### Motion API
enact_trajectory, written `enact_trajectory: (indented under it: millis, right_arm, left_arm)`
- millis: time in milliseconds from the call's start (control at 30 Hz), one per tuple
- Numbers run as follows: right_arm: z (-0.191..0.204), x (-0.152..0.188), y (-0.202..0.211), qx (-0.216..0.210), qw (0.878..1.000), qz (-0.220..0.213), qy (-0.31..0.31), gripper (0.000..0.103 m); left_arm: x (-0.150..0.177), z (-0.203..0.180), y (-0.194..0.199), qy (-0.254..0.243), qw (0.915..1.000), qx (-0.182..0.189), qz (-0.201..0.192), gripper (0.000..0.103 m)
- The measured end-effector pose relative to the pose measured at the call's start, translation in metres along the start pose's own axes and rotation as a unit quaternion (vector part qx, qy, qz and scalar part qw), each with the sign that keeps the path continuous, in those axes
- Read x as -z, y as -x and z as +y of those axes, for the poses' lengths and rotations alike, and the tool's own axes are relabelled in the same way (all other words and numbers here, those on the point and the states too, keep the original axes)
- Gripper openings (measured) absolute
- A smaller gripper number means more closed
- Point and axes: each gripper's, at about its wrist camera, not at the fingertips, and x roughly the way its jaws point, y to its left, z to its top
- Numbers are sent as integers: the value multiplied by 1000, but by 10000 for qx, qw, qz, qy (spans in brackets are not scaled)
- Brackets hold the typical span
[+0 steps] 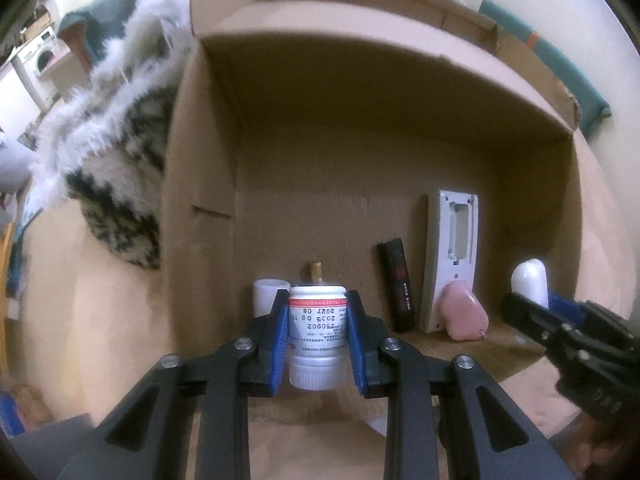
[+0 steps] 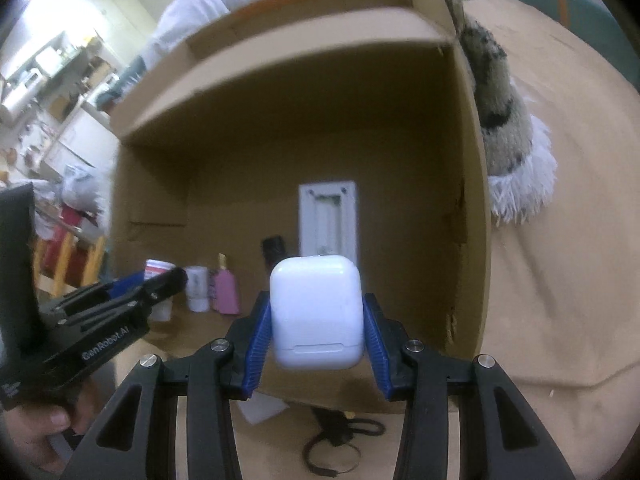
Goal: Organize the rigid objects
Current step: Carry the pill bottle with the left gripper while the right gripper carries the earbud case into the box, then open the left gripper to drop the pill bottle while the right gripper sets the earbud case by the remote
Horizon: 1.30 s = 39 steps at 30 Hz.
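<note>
The left hand-held gripper (image 1: 318,342) was clamped on a small white plastic medicine bottle with a ribbed cap (image 1: 316,334), held at centre-bottom of the left wrist view, cap toward the camera, before the open brown cardboard box (image 1: 360,140). The pads pressed on its labelled sides. Judged light, stiff and smooth; a grip on the straight body, clear of the cap, appeared sound.

The right hand-held gripper (image 2: 316,328) grasped a white glossy rounded earbud case (image 2: 316,312) by its flat flanks, centre-bottom of the right wrist view. Judged light and hard, but slippery at its rounded corners; the hinged lid advised against squeezing across the seam.

Inside the box, a grey-white remote control with open battery bay (image 1: 452,260) leaned upright against the back wall.
</note>
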Motion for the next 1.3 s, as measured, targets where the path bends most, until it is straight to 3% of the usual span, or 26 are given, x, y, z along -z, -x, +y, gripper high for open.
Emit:
enact_trajectory:
  millis: [200,467,1100,1233,1300]
  right_arm:
    - [-4,2,-18,282,9992,274,-67,46]
    - [0,3,-21,437,9986,288,14,46]
    - [1,5,-23,491,9985,229,-23,46]
    - [-2,2,-18,303,9994,123,-101,47]
    - [-2,1,-16,235,9996,74,-140,58]
  left_arm:
    - [5,1,-18,-34,9999,0,117,24]
    - [7,-4,-22,-108,9999,-78,32,24]
    - [13,-7,-28,-98,9998,-155,58,24]
    - [10,-8,-26,-142,9997,-199,51,25]
    - [10,-10,-24,-174,9996,-231,18,32]
